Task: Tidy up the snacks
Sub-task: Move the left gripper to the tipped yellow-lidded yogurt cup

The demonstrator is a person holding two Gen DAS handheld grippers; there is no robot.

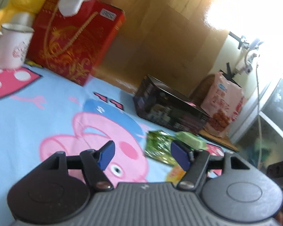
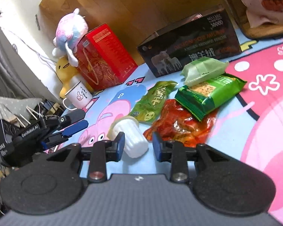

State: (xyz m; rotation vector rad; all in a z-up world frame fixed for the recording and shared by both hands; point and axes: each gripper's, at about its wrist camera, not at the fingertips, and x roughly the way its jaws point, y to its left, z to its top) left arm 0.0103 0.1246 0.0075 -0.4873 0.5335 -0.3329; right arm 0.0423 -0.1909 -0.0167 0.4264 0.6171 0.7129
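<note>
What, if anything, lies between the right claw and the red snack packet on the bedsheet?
The white ribbed jelly cup lies on its side between the right claw's fingers, beside the near end of the red snack packet. On the right-hand finger's side nothing visible blocks the packet.

A light blue bedsheet (image 2: 241, 111) is printed with pink cartoon pigs and pink patches dotted in white. On it are seen a dark green cracker packet (image 2: 211, 94) with yellow-green lettering, a pale green wrapper (image 2: 201, 69), a translucent yellow-green pouch (image 2: 152, 101), a shiny red-orange packet (image 2: 179, 122) and a ribbed white jelly cup (image 2: 131, 137). A black box (image 2: 190, 49) is marked with white and reddish print. A red box (image 2: 103, 60) is decorated in gold scrollwork. A white mug (image 2: 78, 94) bears a pink drawing. A yellow plush (image 2: 65, 69) and a pink, blue and white plush (image 2: 69, 30) are shown. Blue pads are fitted on the black right hand-held gripper (image 2: 138, 145).
</note>
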